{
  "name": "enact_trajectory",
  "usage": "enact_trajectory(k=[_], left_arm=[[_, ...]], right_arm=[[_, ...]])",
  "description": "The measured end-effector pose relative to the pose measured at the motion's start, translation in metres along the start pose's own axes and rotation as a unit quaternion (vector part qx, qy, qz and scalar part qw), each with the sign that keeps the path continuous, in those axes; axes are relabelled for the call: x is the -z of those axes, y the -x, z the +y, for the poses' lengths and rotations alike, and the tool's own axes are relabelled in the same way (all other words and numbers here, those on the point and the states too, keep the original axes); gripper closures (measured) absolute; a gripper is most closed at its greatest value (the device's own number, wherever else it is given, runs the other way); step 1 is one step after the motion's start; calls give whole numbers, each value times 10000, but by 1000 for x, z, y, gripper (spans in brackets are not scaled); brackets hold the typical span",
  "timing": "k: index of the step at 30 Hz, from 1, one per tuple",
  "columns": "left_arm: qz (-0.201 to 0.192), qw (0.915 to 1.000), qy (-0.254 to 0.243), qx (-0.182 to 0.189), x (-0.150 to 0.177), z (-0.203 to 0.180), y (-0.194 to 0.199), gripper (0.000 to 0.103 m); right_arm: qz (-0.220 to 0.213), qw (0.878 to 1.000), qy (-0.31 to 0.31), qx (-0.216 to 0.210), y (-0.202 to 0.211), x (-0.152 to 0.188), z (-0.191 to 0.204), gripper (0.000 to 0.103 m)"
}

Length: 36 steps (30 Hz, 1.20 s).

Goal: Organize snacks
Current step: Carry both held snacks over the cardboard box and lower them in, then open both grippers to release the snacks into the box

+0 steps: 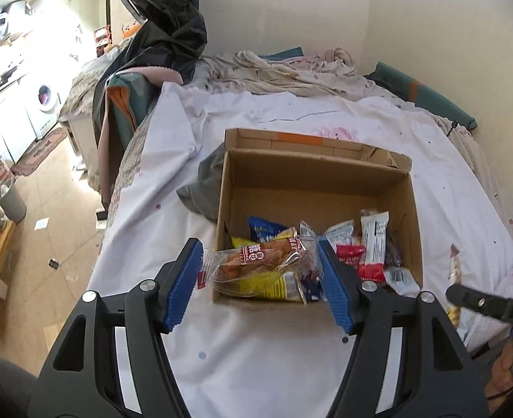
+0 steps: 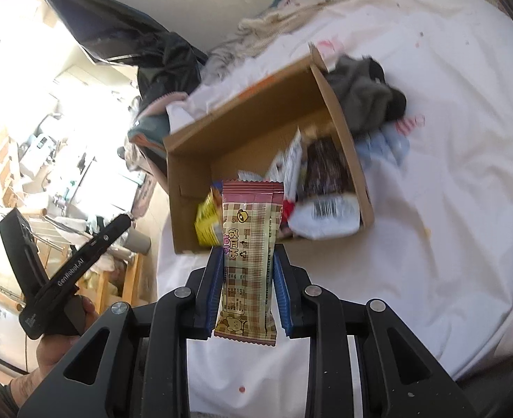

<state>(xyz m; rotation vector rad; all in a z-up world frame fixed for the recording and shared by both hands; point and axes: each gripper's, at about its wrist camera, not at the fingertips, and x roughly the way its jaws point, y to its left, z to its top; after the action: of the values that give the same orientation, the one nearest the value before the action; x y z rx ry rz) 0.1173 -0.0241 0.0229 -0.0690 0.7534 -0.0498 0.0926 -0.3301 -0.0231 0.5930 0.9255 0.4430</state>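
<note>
An open cardboard box (image 1: 319,170) sits on the white bed sheet (image 1: 256,348). Several snack packs lie in it, among them white-and-red bars (image 1: 373,240), a blue packet (image 1: 263,226) and a yellow one (image 1: 270,287). My left gripper (image 1: 258,247) hangs over the box's near edge, shut on a clear-wrapped pastry packet (image 1: 256,264) held crosswise between its blue pads. My right gripper (image 2: 249,250) is shut on an upright beige checked snack bar (image 2: 247,244) with pink ends, in front of the box (image 2: 249,118).
A grey cloth (image 1: 204,188) lies against the box's left side. Crumpled bedding (image 1: 291,66) and a black plastic bag (image 1: 166,24) lie behind. More packets (image 2: 385,142) lie on the sheet beside the box. A hand (image 2: 58,348) holds the left gripper's handle. The bed edge drops to the floor (image 1: 47,244) on the left.
</note>
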Motion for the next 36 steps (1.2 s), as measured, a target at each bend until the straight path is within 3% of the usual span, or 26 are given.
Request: enact_trajectory(k=[12,18,21,30,35,36], left_arm=[[188,9987,-341,314,-17,-25,-31,40],[567,9948,-686,496,-13,-51,-63,40],[763,9925,-825,487,-8,-61,-82,39],[998,9907,-781,496,2,-59,-106,38],[972,9918,-630,541,0,-53,-106,11],[969,9919,-610,555,-1,-53,-105,9]], right_arm=[[-221,9991,-326,150,-13,-46,-20,74],[14,9990,-220,386,-42,-60,-22,74],[207,9991,-204,307,-61,-62,-18,74],[495,9981,-38,356,-97,-61,-5,72],[477,9977,-193,441,-99,-63,-13,69],[465,9978,-247,398,-97,-63,-14,67]])
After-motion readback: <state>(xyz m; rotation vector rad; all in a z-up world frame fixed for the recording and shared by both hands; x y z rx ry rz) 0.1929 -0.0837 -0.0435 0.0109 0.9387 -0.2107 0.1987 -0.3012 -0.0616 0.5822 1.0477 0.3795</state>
